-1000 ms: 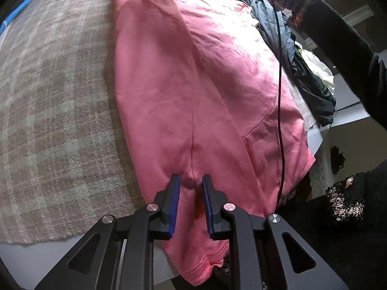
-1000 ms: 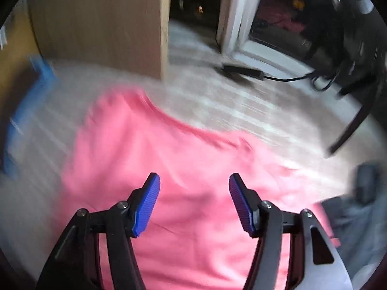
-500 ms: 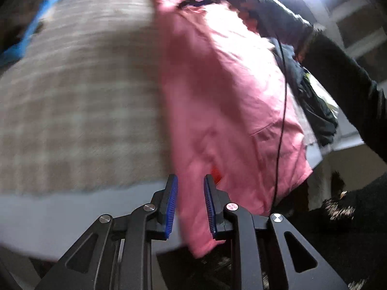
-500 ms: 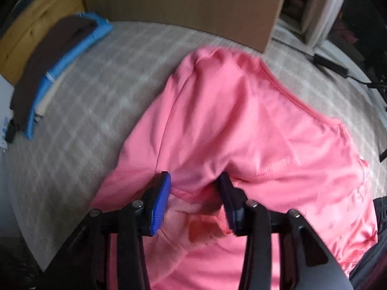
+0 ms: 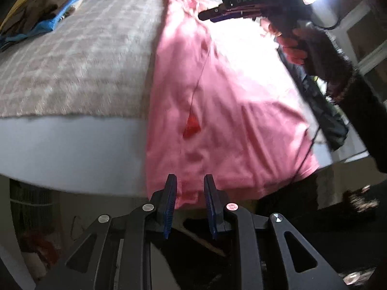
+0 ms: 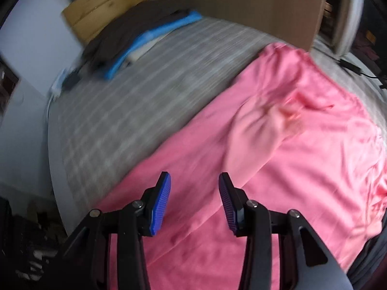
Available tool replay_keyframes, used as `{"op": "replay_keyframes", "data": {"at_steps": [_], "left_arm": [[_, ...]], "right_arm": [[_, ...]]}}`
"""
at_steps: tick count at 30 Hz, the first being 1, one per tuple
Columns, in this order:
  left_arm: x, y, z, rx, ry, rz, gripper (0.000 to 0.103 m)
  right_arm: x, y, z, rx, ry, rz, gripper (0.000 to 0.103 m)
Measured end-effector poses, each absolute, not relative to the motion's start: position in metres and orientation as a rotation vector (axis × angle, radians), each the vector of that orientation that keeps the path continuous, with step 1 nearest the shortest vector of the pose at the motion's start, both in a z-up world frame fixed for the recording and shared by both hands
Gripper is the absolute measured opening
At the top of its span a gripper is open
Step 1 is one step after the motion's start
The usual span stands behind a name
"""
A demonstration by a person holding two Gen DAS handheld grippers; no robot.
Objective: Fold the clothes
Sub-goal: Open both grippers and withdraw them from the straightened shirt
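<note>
Nearest the person, at the foot of the bed, the left tool [image 5: 189, 201] is hanging just past the pink T-shirt's [image 5: 225, 111] hem, its blue pads [image 5: 170, 200] standing a narrow gap apart; the hem edge is showing between the tips, but whether they are pinching it I cannot tell. Over the shirt, the right tool [image 6: 194, 201] is hovering with its fingers [image 6: 161, 203] spread wide, holding nothing, pink cloth lying beneath it. The shirt is lying lengthwise along the bed, its lower edge drooping over the white mattress side [image 5: 72, 149], one sleeve [image 6: 261, 130] folded inward across the body. Beside it the plaid blanket [image 5: 79, 55] is covering the bed. Beyond the shirt, dark clothes [image 5: 331, 116] are piling at the far edge. Farther off, a brown garment on something blue [image 6: 135, 41] is resting near a wooden headboard [image 6: 108, 12].
</note>
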State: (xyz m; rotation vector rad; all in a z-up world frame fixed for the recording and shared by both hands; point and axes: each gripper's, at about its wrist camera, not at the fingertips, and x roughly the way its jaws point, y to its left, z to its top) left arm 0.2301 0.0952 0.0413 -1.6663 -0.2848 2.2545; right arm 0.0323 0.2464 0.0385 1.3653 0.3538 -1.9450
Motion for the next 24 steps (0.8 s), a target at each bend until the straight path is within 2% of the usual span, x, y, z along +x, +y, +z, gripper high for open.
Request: {"op": "replay_keyframes", "data": {"at_steps": [5, 8, 12, 18, 22, 24], "left_arm": [[0.242, 0.099, 0.039, -1.720, -0.243, 2.274, 0.020], [0.244, 0.110, 0.056, -1.682, -0.215, 2.274, 0.022], [0.232, 0.141, 0.078, -1.587, -0.149, 2.254, 0.022], [0.204, 0.231, 0.078, -1.474, 0.012, 2.091, 0.022], [0.210, 0.279, 0.075, -1.440, 0.114, 2.000, 0.022], [0.217, 0.295, 0.071, -1.438, 0.125, 1.956, 0.022]], "right_arm": [[0.060, 0.263, 0.014, 1.450, 0.309, -1.870, 0.042], [0.071, 0.304, 0.036, 1.419, 0.173, -1.882, 0.042], [0.064, 0.417, 0.089, 1.366, -0.006, -2.133, 0.042], [0.037, 0.559, 0.130, 1.422, -0.084, -2.435, 0.042], [0.041, 0.613, 0.147, 1.407, -0.224, -2.416, 0.042], [0.051, 0.630, 0.147, 1.412, -0.220, -2.429, 0.042]]}}
